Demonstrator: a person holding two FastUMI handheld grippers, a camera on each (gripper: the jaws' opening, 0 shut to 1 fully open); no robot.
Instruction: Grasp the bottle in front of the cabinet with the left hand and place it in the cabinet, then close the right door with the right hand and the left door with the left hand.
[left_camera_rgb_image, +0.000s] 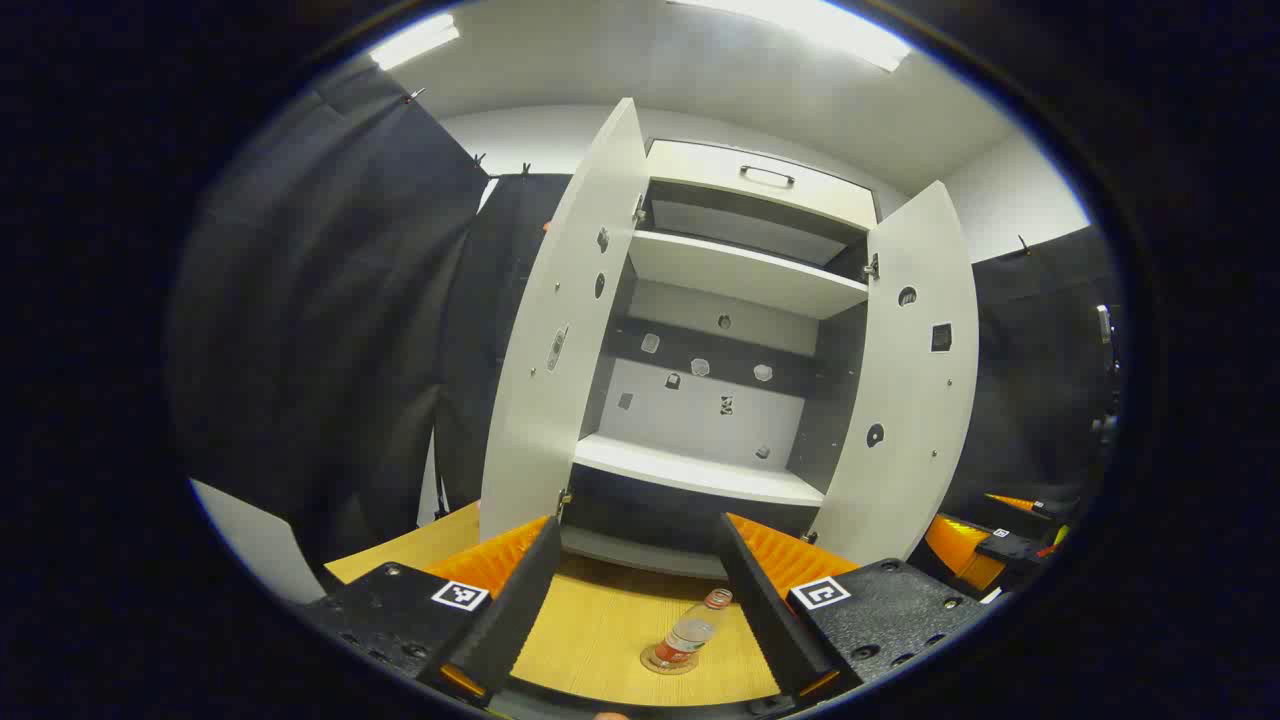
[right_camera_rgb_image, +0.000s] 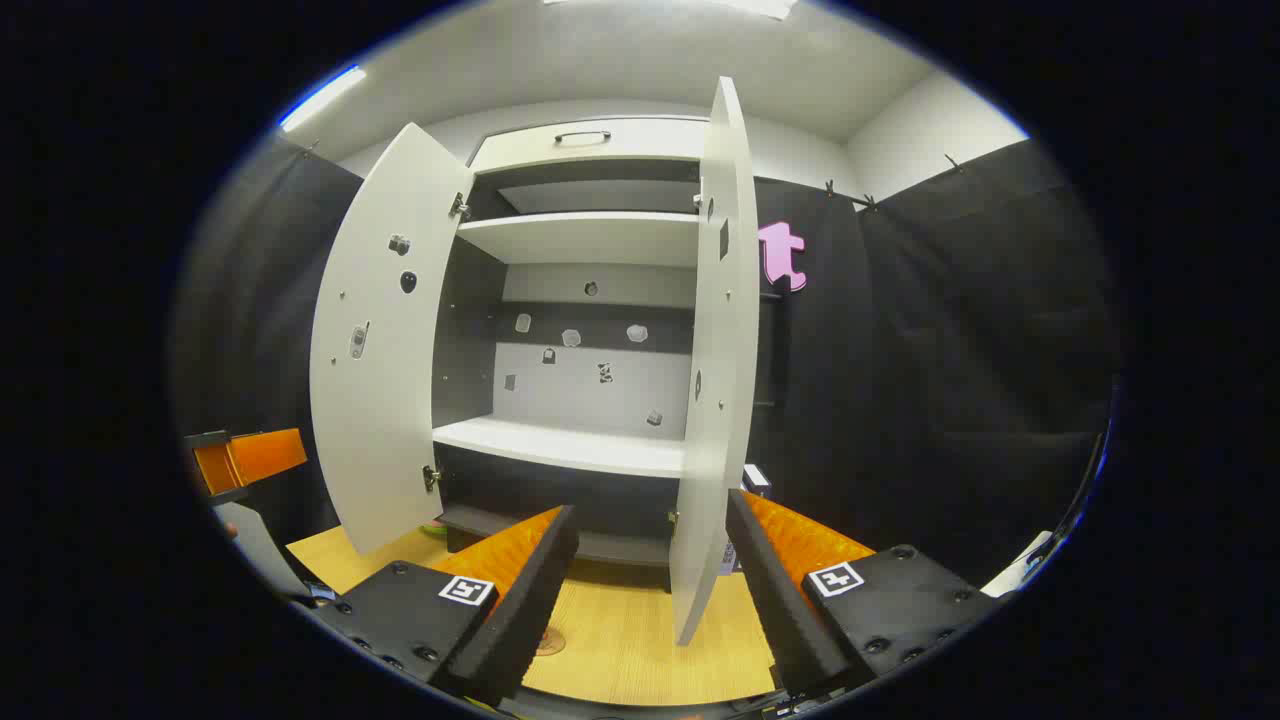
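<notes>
A small clear bottle (left_camera_rgb_image: 690, 638) with a red cap and red label stands on a round mat on the wooden table (left_camera_rgb_image: 600, 630), in front of the white cabinet (left_camera_rgb_image: 700, 475). Both cabinet doors stand wide open: the left door (left_camera_rgb_image: 560, 330) and the right door (left_camera_rgb_image: 910, 380). My left gripper (left_camera_rgb_image: 638, 523) is open above the table; the bottle shows between its fingers, close to the right one, untouched. My right gripper (right_camera_rgb_image: 650, 505) is open too, facing the edge of the right door (right_camera_rgb_image: 715, 350), with nothing held. The left door (right_camera_rgb_image: 385, 350) swings out toward the left.
The cabinet has a middle shelf (right_camera_rgb_image: 560, 445), an upper shelf (right_camera_rgb_image: 580, 238) and a top drawer with a handle (right_camera_rgb_image: 582, 135). Black cloth hangs on both sides. The other gripper (left_camera_rgb_image: 985, 550) shows at the right edge of the left gripper view.
</notes>
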